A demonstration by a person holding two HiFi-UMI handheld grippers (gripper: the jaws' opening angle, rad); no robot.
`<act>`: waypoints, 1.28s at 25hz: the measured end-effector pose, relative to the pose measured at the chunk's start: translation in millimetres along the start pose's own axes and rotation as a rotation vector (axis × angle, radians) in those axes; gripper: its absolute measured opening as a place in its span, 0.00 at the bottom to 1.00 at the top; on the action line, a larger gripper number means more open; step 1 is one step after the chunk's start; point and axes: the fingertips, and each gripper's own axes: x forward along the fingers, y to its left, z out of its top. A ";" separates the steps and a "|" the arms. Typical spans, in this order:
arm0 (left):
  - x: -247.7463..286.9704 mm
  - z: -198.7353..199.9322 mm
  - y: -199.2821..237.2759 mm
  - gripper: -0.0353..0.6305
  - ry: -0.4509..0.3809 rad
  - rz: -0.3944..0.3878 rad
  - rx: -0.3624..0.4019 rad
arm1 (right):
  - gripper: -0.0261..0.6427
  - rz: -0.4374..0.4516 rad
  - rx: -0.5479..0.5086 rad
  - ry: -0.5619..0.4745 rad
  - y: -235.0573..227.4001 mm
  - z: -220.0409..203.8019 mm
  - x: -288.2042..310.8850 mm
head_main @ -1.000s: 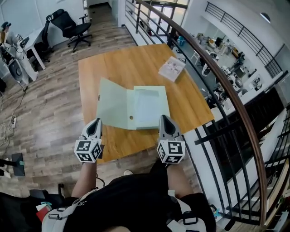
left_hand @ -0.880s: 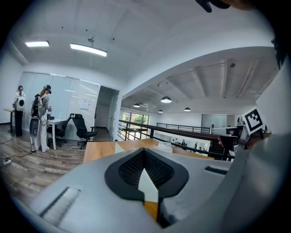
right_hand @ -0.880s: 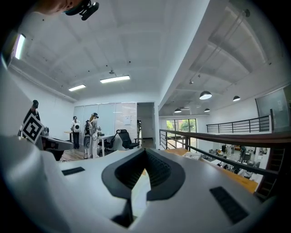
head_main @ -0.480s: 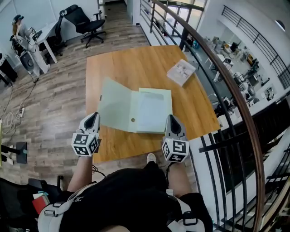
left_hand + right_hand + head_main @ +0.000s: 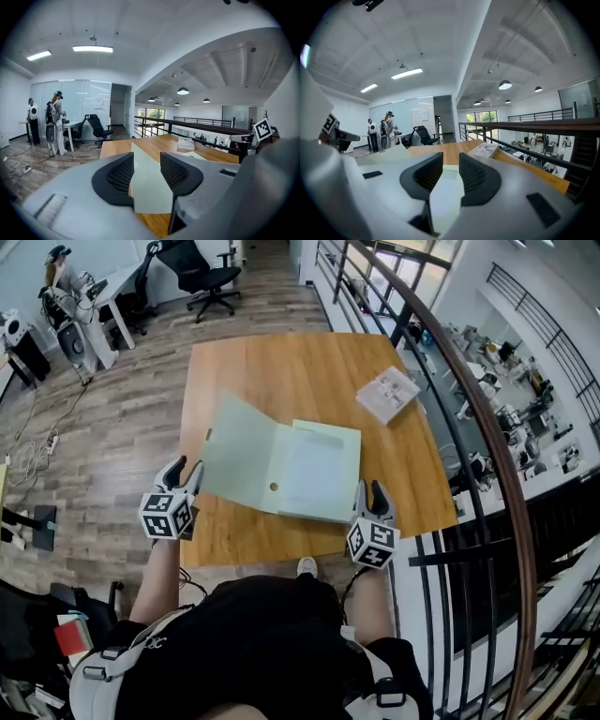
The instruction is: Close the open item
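Pale green, the open folder (image 5: 314,470) lay on the wooden table (image 5: 281,371) between the two grippers. Its box part was flat, and its cover flap (image 5: 239,451) was lifted at a slant on the left side. The free edge of this flap stood just ahead of the left gripper (image 5: 184,471). That gripper's jaws had just been opening and stood apart; the flap edge showed in line with the gap, but the pads did not press on it. The right gripper (image 5: 372,491) was just beside the near right corner of the box part, its jaws also just opened and apart, clamped on nothing. I judge that the left one was placed there to take or push the flap over, and the right one to keep the box from sliding. A printed booklet (image 5: 387,395) lay well beyond the right gripper, not involved.
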 end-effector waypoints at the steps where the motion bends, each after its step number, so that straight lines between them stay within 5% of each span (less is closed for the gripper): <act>1: 1.8 -5.4 5.9 0.30 0.014 0.013 -0.012 | 0.17 -0.005 0.008 0.007 -5.4 -5.0 3.2; 6: 8.4 -44.9 30.2 0.31 0.118 0.073 -0.034 | 0.18 -0.028 0.042 0.069 -27.6 -37.2 16.6; 15: 24.2 -116.7 27.9 0.31 0.276 0.037 -0.155 | 0.18 -0.027 0.078 0.279 -42.1 -124.8 28.0; 25: 49.4 -135.2 26.2 0.30 0.139 -0.089 -0.595 | 0.18 -0.016 0.157 0.436 -37.9 -188.6 40.5; 29: 55.6 -137.2 24.7 0.29 0.130 -0.108 -0.647 | 0.25 -0.024 0.169 0.429 -44.0 -189.4 43.0; 32: 58.8 -137.7 20.3 0.12 0.139 -0.115 -0.630 | 0.26 0.004 0.215 0.430 -45.2 -192.1 45.2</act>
